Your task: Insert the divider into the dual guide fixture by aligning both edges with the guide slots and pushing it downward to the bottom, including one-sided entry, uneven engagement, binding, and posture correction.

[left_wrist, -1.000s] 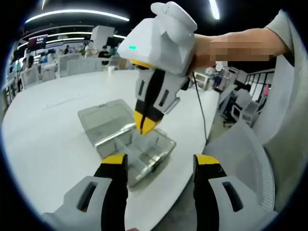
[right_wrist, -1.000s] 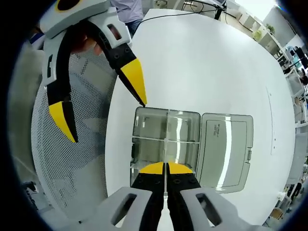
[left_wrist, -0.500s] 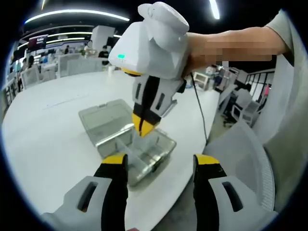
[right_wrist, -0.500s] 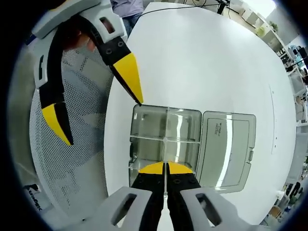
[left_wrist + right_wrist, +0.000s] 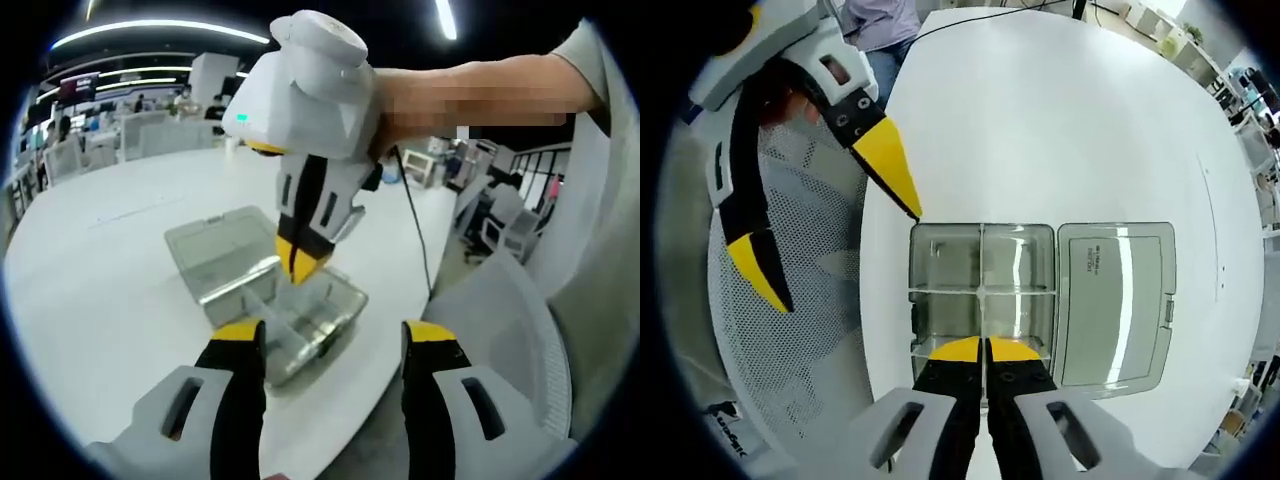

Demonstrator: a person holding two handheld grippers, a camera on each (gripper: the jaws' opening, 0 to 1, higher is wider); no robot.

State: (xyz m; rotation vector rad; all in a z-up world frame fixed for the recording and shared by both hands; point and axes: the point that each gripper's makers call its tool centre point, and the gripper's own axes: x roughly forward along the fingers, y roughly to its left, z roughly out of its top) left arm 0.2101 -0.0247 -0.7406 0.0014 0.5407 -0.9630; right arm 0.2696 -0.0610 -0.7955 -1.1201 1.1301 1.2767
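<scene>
The right gripper (image 5: pixel 984 348) has its fingers pinched on the thin clear divider (image 5: pixel 982 300), standing in the box (image 5: pixel 940 262). The left gripper (image 5: pixel 835 225) hangs open beside the box.

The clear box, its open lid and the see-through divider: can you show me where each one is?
clear box (image 5: pixel 945 262): right gripper view, on its far left compartment.
open lid (image 5: pixel 1112 300): right gripper view, on the flat middle panel.
divider (image 5: pixel 984 290): right gripper view, on its thin upright edge.
</scene>
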